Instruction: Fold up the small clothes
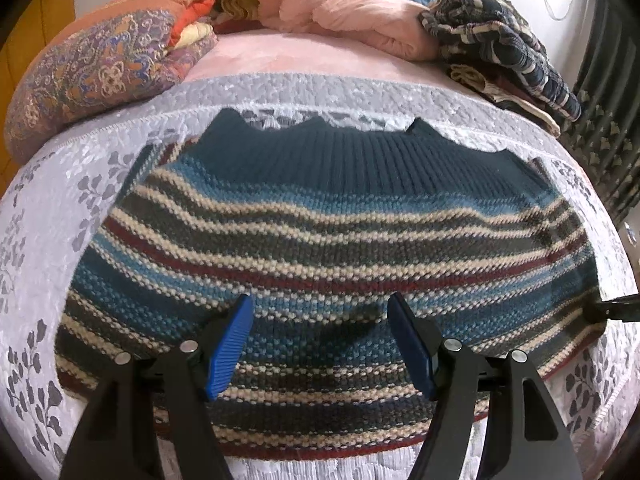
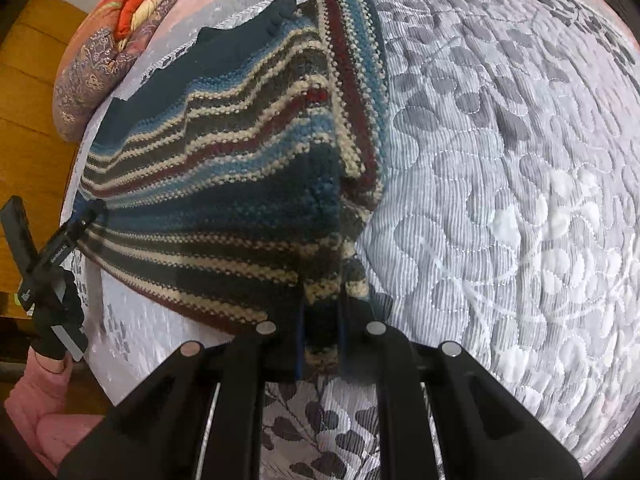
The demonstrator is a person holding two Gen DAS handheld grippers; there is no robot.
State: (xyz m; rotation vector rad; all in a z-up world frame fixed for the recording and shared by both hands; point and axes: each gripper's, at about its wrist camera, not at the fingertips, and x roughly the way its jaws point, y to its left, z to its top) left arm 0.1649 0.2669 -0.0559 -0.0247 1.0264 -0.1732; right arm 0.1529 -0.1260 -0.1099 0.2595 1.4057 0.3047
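A striped knit sweater [image 1: 328,232] in blue, cream, grey and maroon lies spread on the bed, its dark ribbed band at the far side. My left gripper [image 1: 320,340] hovers open over the near part of it, blue pads wide apart with nothing between them. In the right wrist view my right gripper [image 2: 320,344] is shut on the sweater [image 2: 224,184], pinching a bunched edge where a striped part is folded over. Its black tip [image 1: 618,307] shows at the sweater's right edge. The left gripper [image 2: 60,248] appears at the sweater's far side, held by a gloved hand [image 2: 60,320].
The bed has a lilac quilted leaf-pattern cover [image 2: 500,160]. At the back lie a folded paisley quilt [image 1: 100,72], a pink blanket [image 1: 352,4] and a pile of plaid clothes [image 1: 500,40]. Wooden floor [image 2: 28,140] runs beside the bed. A pink sleeve [image 2: 36,400] is at lower left.
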